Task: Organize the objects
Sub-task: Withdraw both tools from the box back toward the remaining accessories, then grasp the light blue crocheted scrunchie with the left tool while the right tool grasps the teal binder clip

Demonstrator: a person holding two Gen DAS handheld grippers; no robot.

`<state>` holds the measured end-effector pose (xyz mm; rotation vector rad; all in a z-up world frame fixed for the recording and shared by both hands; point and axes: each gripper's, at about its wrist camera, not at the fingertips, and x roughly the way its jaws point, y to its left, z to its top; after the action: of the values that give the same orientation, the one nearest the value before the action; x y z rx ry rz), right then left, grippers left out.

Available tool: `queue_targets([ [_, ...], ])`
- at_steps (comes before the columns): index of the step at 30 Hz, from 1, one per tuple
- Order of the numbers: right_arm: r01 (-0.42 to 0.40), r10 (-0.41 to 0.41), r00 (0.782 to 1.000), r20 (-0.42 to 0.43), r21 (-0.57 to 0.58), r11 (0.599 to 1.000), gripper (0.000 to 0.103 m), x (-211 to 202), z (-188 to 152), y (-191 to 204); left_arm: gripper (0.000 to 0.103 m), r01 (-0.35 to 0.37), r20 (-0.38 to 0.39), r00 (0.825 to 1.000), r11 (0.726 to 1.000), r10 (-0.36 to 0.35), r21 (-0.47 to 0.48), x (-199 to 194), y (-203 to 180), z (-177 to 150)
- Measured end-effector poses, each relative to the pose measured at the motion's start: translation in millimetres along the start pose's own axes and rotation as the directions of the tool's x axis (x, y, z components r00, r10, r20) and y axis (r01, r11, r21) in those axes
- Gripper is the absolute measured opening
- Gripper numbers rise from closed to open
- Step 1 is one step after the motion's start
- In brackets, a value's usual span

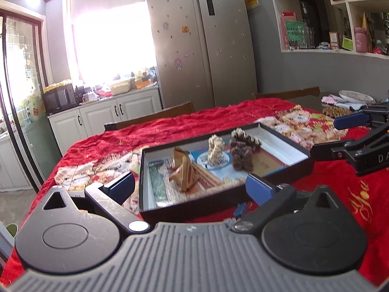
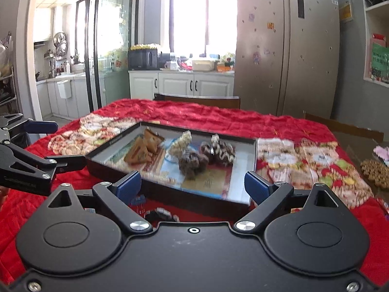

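Right, here's a table draped in a crinkled red cloth (image 2: 206,116) with gold lettering and a band of cartoon patchwork across it. Sitting on that cloth is a shallow black tray (image 1: 218,206), white inside its walls, and it's the centre of everything. Inside the tray: a tan triangular wooden piece (image 1: 186,170) toward its left, a pale knobbly figure (image 1: 215,147) standing upright in the middle, and a dark brown fuzzy one (image 1: 243,152) just beside it. Printed sheets line the tray floor.

The left gripper (image 1: 189,189) hangs just short of the tray's near wall, blue-padded fingers spread wide, nothing between them. The right gripper (image 2: 193,185) is likewise spread wide and empty, poised over the tray's near edge; from the left wrist view it shows at the far right, beside the tray's right end. Small dark bits lie on the cloth under it, too blurred to identify.

Behind, a tall silver double-door fridge (image 1: 201,46) dotted with stickers, white base cabinets (image 2: 192,85) carrying a black microwave (image 2: 143,59) and clutter under a blazing window, dark-framed glass doors onto a kitchen, and white wall shelves (image 1: 340,17). Wooden chair backs peek over the table's far edge.
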<state>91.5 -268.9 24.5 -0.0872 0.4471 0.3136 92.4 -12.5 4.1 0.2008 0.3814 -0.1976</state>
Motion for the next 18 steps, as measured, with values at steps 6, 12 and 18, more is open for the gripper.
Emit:
queue_targets([
  [6, 0.022, -0.021, 0.997, -0.07, 0.01, 1.0, 0.09, 4, -27, 3, 0.101, 0.029, -0.052, 0.998, 1.0, -0.03, -0.004, 6, -7, -19],
  [12, 0.034, -0.033, 0.987, -0.159, 0.002, 0.999, 0.078, 10, -61, 12, 0.101, 0.051, -0.115, 0.992, 0.999, -0.05, 0.008, 23, -18, -42],
  [18, 0.033, -0.021, 0.98, -0.198, 0.058, 0.998, 0.064, 16, -80, 12, 0.1, 0.059, -0.138, 0.989, 0.998, -0.059, -0.004, 35, -23, -51],
])
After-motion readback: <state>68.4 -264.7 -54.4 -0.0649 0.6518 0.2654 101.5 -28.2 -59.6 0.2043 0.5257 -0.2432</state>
